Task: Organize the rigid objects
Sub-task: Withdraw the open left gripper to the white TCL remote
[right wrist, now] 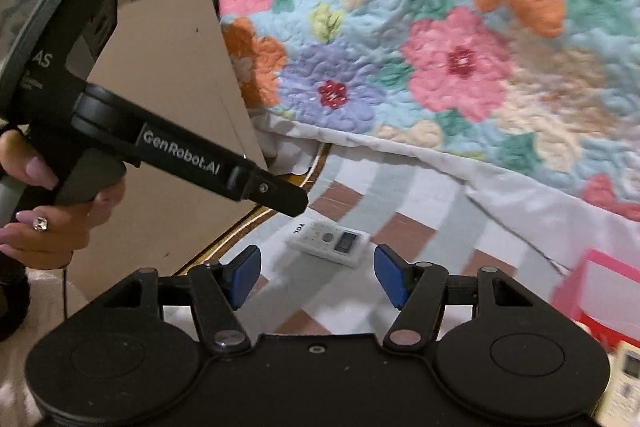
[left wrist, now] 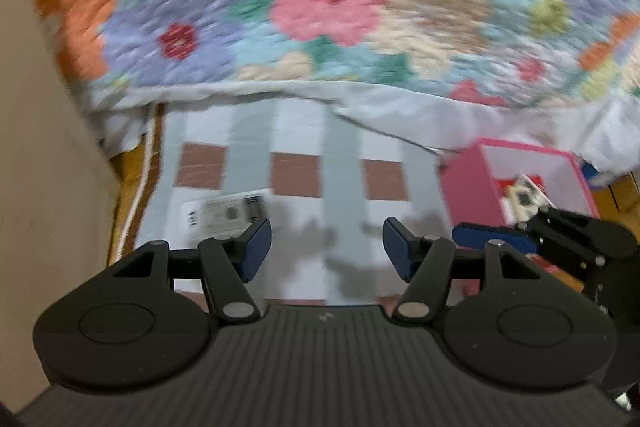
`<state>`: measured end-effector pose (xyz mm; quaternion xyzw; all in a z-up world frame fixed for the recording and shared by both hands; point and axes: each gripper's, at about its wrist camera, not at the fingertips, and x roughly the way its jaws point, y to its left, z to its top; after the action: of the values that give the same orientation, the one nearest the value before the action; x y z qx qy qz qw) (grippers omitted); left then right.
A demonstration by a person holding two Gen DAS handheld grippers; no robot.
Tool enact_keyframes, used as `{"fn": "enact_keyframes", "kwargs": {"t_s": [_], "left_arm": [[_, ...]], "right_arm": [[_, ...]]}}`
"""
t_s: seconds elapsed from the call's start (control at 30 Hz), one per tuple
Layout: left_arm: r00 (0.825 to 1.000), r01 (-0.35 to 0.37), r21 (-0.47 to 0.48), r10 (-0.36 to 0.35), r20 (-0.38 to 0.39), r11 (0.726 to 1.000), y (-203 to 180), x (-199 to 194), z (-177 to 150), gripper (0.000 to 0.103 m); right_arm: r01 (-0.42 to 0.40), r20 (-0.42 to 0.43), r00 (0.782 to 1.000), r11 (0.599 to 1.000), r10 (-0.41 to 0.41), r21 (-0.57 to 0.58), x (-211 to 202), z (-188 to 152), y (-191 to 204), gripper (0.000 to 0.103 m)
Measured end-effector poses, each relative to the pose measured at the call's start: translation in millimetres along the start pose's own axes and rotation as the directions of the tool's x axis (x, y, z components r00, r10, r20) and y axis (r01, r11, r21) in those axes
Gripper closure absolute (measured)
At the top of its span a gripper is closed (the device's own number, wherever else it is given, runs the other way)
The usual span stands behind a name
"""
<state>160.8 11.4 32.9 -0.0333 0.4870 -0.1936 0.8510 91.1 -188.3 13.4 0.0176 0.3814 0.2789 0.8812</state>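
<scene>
A white remote with a small screen (right wrist: 328, 239) lies flat on the checked cloth (right wrist: 404, 223), just beyond my right gripper (right wrist: 316, 275). That gripper is open and nothing sits between its blue pads. In the left wrist view the same remote (left wrist: 226, 213) lies a little past the left fingertip of my left gripper (left wrist: 326, 247), which is also open and holds nothing. A pink open box (left wrist: 516, 179) stands at the right with a small white object inside. My left gripper (right wrist: 286, 199), held by a hand (right wrist: 52, 223), also shows from the side above the remote.
A floral quilt (right wrist: 440, 67) overhangs the far edge of the cloth. A beige board (right wrist: 168, 99) stands at the left. A second pale remote (right wrist: 628, 379) lies at the lower right, near the pink box (right wrist: 600, 287). One blue finger of my right gripper (left wrist: 492, 238) reaches in before the box.
</scene>
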Motion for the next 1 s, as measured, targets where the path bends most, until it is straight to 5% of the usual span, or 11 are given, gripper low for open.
{"fn": "enact_keyframes", "kwargs": {"t_s": [0.37,0.6,0.83,1.0], "left_arm": [[0.992,-0.096,-0.163,0.082,-0.094,0.982,90.3,79.1,-18.1,0.042],[0.989,-0.140,-0.245,0.123,-0.085,0.959,128.2,121.2,-23.5,0.042],[0.986,-0.149,-0.278,0.121,-0.115,0.949,136.6,165.1,-32.3,0.045],[0.991,-0.135,-0.302,0.124,-0.056,0.944,137.2,169.2,-34.8,0.045]], "right_arm": [[0.055,-0.098,0.993,0.998,-0.059,-0.038,119.4,-20.9,-8.5,0.035],[0.102,-0.143,0.984,0.994,-0.107,-0.039,165.0,-36.8,-20.8,0.035],[0.150,-0.167,0.975,0.989,-0.147,0.002,199.5,-41.4,-26.3,0.035],[0.165,-0.159,0.973,0.985,-0.169,-0.039,212.4,-43.2,-15.5,0.035]]}}
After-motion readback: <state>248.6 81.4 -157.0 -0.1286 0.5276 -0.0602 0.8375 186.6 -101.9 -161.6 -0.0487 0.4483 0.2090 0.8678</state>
